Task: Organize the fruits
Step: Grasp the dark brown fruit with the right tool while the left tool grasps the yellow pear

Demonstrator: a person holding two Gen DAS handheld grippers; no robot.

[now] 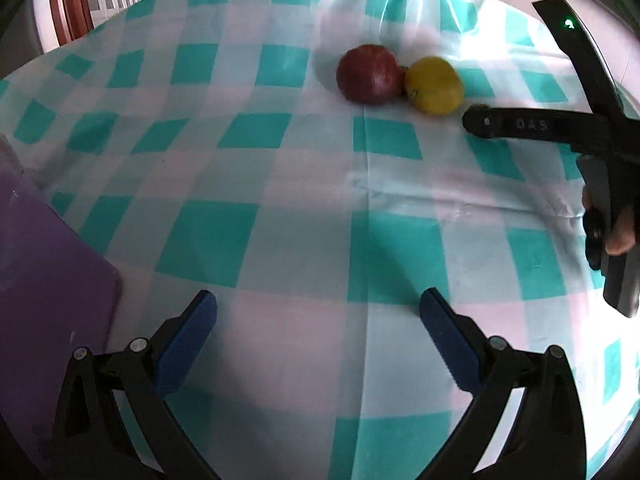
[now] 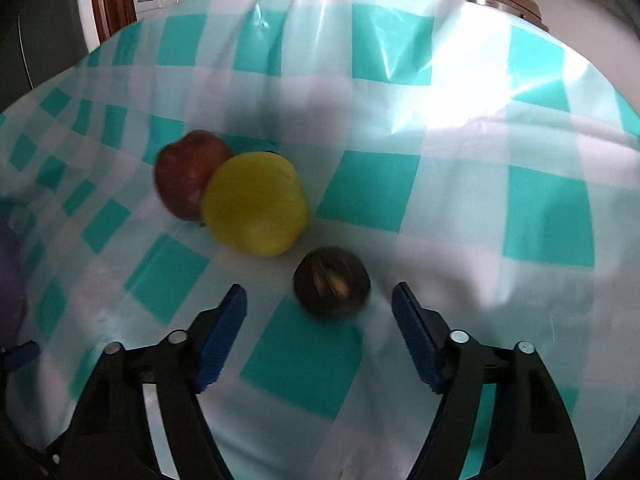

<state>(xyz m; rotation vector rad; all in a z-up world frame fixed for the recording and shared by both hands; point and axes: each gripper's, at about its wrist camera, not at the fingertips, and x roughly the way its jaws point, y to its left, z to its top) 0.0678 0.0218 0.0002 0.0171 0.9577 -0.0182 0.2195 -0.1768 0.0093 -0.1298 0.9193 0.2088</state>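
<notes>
Right gripper open, straddling nothing yet; dark round fruit just ahead. Centre, lower, close gently. Left gripper open, empty.

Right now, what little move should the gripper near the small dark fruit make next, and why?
Probably ease the right gripper forward and down until its jaws straddle the small dark fruit. That fruit sits just ahead of the open jaws, untouched, apart from the yellow fruit and the red apple, so it looks easiest to take first.
</notes>
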